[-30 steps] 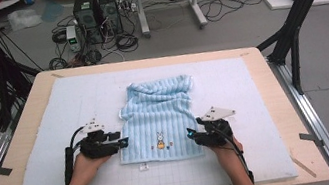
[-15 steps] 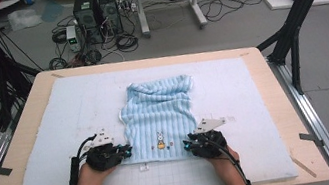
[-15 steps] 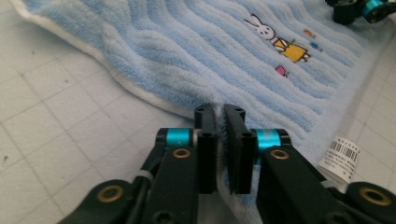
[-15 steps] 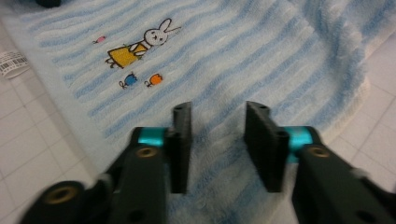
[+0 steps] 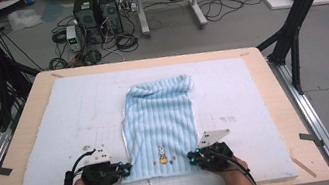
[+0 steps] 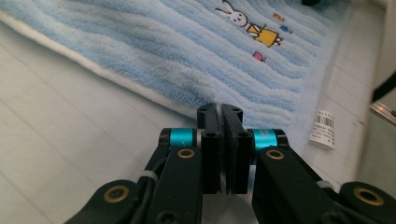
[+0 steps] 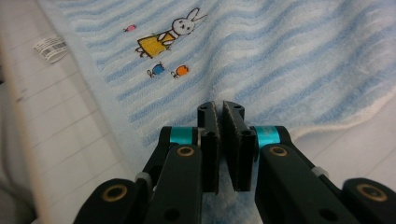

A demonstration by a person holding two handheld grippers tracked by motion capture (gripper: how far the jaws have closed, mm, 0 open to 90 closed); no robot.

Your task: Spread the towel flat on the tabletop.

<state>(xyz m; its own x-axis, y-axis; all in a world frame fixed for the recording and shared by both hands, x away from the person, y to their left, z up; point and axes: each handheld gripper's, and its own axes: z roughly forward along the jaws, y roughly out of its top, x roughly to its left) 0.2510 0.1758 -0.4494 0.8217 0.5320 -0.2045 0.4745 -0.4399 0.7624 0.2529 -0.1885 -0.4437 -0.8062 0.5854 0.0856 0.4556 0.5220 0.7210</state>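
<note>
A light-blue striped towel (image 5: 159, 118) with a small rabbit picture (image 5: 162, 154) lies on the white mat, its far end rumpled. My left gripper (image 5: 125, 169) is at the towel's near left corner. In the left gripper view its jaws (image 6: 220, 108) have just closed and pinch the white hem of the towel (image 6: 187, 51). My right gripper (image 5: 191, 158) is at the near right corner. Its jaws (image 7: 220, 106) have also just closed, with blue cloth of the towel (image 7: 280, 60) caught between them. A white label (image 6: 323, 128) hangs from the near hem.
The white foam mat (image 5: 55, 121) covers a wooden table (image 5: 286, 102), whose near edge runs just behind my hands. On the floor beyond the table are computer cases (image 5: 95, 10), cables and black frame legs (image 5: 293, 25).
Both hands slid toward the table's near edge and in to the towel's near corners. Both pairs of jaws went from open to shut on the cloth. The towel's near edge lies closer to me.
</note>
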